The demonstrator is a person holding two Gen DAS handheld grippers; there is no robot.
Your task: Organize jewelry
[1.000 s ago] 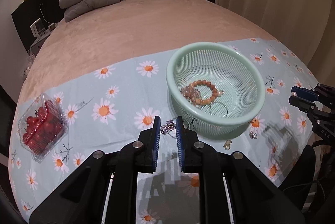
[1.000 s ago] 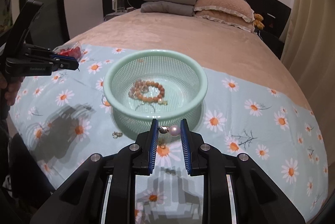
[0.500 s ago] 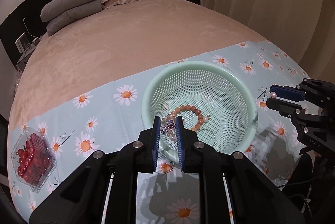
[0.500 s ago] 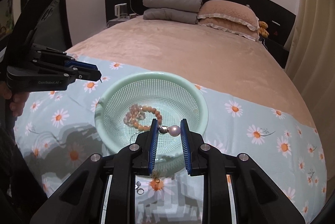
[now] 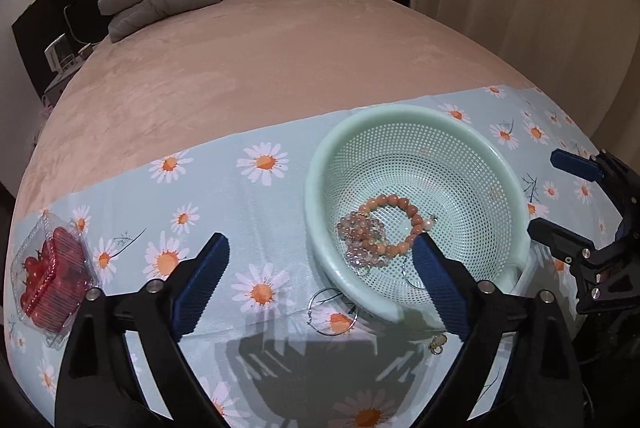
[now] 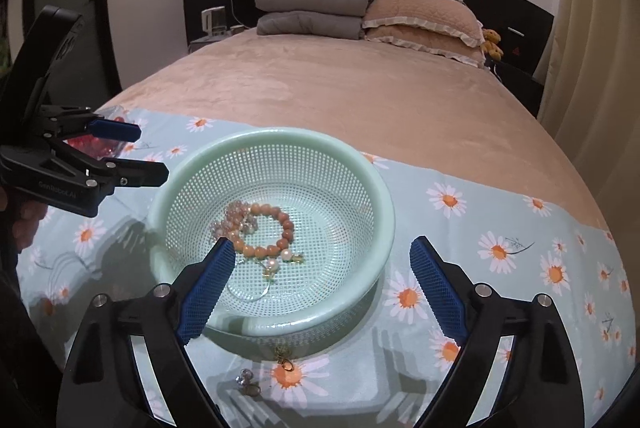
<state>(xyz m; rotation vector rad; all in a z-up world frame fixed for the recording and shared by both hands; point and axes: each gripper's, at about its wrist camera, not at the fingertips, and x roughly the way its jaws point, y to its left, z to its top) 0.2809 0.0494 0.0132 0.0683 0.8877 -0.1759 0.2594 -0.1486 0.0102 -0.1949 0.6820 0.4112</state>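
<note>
Perforated green basket (image 6: pixel 276 147), round beaded bracelet (image 6: pixel 266 228)

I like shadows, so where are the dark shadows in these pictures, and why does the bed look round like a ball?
Left wrist view: the left gripper casts a dark shadow on the daisy cloth just below its open fingers. Right wrist view: a softer shadow lies on the cloth beside the green basket. Both views: the fisheye lens bends the bed round.

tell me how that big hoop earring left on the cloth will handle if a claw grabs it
The hoop earring looks like thin wire lying flat on the cloth, so it probably weighs little, is hard to get under, and may bend or slip between the pads.
</note>
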